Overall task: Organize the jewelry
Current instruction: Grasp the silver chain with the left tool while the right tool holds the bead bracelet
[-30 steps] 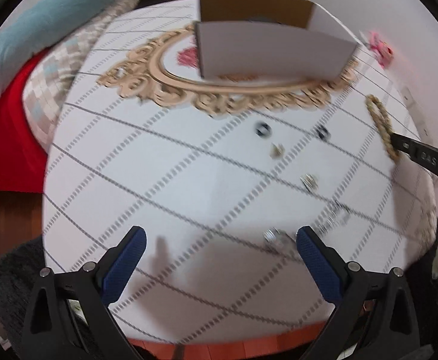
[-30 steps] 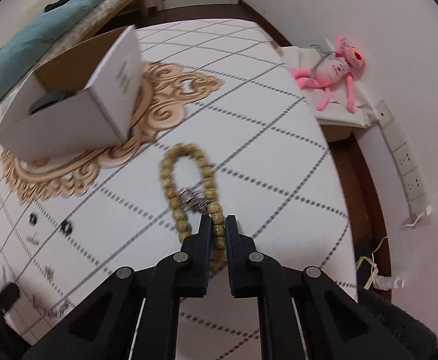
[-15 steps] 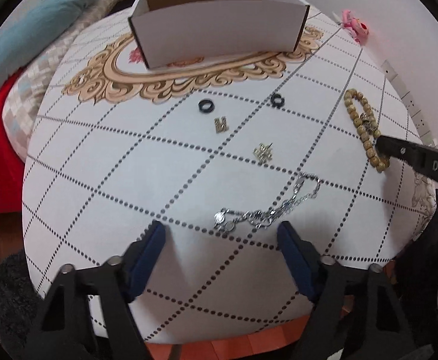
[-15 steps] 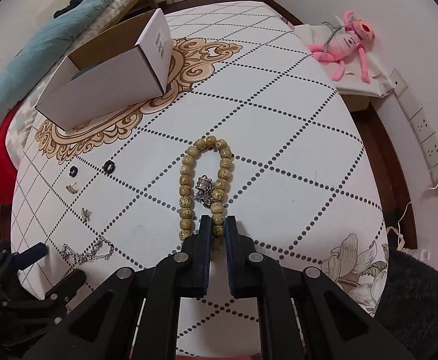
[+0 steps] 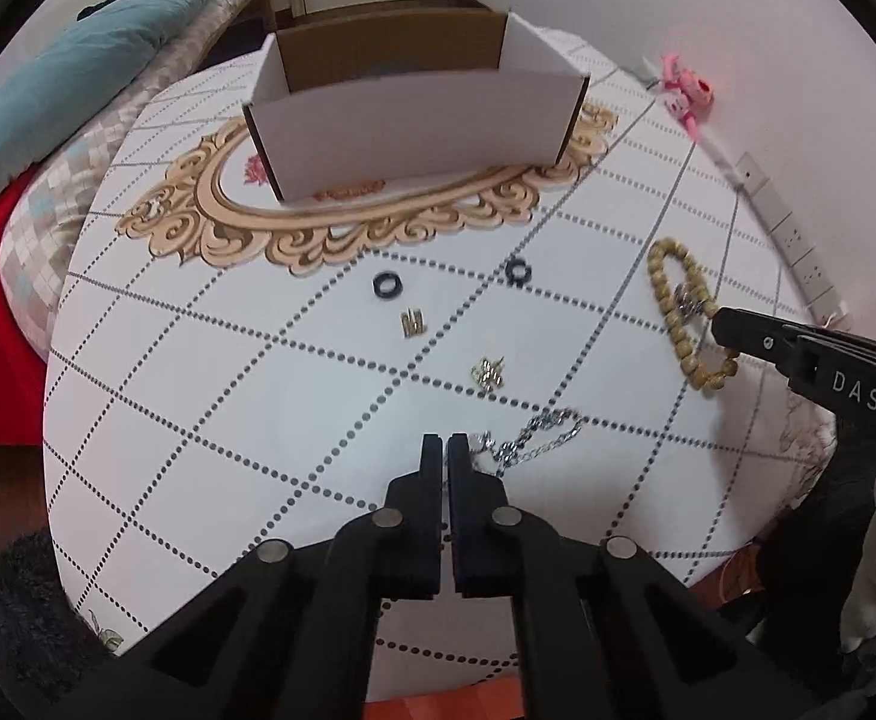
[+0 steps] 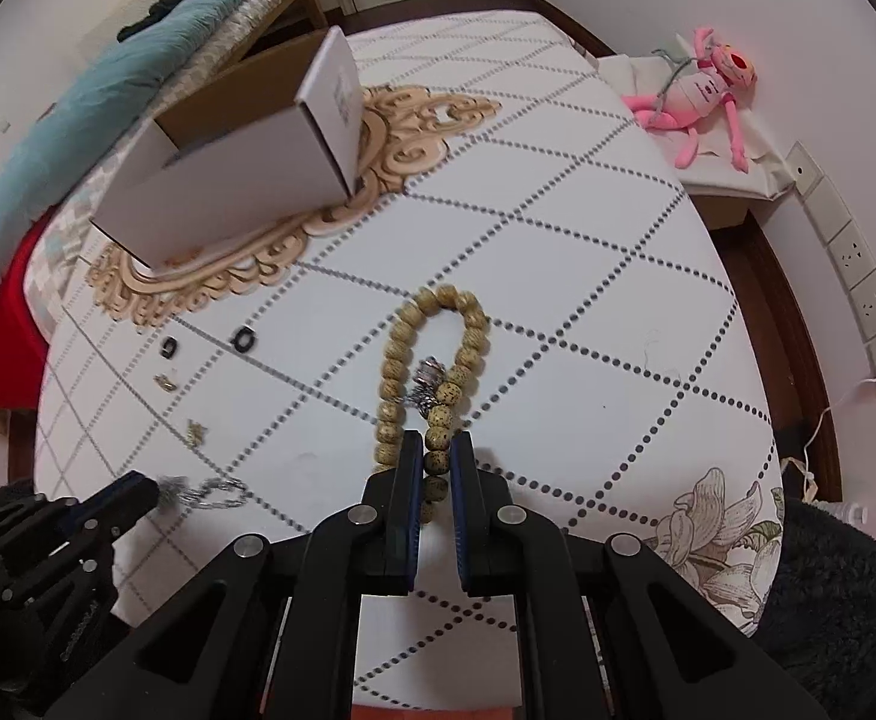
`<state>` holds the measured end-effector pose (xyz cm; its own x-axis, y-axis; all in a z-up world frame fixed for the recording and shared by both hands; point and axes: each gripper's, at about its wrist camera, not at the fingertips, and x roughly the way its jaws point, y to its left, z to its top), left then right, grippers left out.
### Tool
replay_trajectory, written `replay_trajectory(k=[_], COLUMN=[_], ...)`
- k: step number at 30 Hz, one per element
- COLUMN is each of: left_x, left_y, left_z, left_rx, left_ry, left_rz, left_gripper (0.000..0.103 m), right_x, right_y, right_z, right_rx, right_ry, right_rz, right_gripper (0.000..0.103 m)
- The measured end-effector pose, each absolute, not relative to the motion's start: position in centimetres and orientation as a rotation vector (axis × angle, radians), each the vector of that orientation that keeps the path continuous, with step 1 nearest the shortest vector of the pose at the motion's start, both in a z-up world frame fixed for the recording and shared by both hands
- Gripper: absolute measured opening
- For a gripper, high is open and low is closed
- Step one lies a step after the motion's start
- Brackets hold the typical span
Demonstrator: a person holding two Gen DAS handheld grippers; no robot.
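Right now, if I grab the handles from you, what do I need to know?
Left tool: just closed, shut at the end of the silver chain; can't tell if it caught it.
Right tool: shut on the bead bracelet, which lies on the table.
Also loose there: black rings, gold pieces.
Done: nothing seen moved into the box.
Left: probably all of it goes in the box.
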<state>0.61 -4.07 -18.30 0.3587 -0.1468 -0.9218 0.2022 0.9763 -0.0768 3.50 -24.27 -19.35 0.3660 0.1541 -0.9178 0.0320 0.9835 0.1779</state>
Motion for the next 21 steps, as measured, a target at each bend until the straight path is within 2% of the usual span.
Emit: replay_trajectory(k=[8, 11, 12, 13, 15, 21], left_x=[1.8, 2.1, 2.2, 2.4, 2.4, 1.9], left_y=[-1.7, -0.7, -0.5, -0.6, -0.8, -2.9], left_z=[-14.9, -15.1, -15.6, -16.4, -18.1, -19.9], left_rx=[-0.087, -0.184, -0.195, -0.193, -0.19, -0.104], left_ry=[1.141, 1.148, 1.168, 1.197, 1.241, 1.255], left_rz=[-0.263, -0.273, -0.271, -0.259, -0.25, -0.262], left_gripper=[0.0, 0.003, 0.007, 0.023, 0.04, 0.043], right_x=[4.0, 4.1, 4.2, 4.1, 4.0, 3.3], right_y=[-23.9, -23.7, -23.6, -23.6, -23.7, -24.5], right_z=[-15.7, -14.9, -15.0, -15.1, -15.7, -17.9], right_rx=[0.238, 0.241, 0.246, 0.248, 0.253, 0.272], right_ry=[1.133, 1.115, 1.117, 1.119, 1.128, 1.167], right_rz=[0.133, 0.138, 0.14, 0.137, 0.129, 0.103], right_gripper=[0.009, 0.009, 0.009, 0.009, 0.009, 0.009])
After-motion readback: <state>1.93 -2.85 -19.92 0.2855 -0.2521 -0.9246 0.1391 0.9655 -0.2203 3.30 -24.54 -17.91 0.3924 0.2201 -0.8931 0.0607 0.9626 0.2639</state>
